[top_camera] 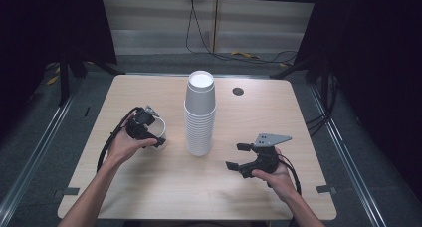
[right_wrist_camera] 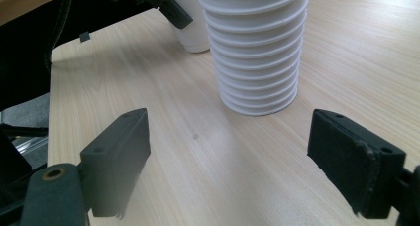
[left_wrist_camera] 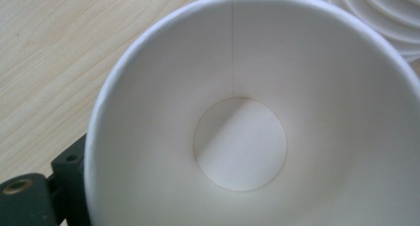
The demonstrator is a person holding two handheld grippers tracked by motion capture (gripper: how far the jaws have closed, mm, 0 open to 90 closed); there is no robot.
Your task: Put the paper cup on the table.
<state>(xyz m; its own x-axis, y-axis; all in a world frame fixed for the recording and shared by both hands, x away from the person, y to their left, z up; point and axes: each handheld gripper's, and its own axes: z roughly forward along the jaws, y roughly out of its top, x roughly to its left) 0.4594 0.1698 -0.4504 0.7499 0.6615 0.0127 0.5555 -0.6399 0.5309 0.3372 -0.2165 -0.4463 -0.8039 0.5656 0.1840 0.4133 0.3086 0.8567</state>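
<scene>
I had the left gripper [top_camera: 149, 132] pinching a single paper cup [left_wrist_camera: 257, 132] left of the stack [top_camera: 200, 115]; right gripper [top_camera: 239, 156] spread, idle. Next: release it upright.

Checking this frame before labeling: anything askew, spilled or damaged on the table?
Nothing stands out. The cup stack stands upright mid-table, rims nested evenly. A single cup sits at the left gripper, upright on the table, clean and empty inside. The right gripper rests with jaws wide, apart from the stack. No spill or dents visible.
</scene>
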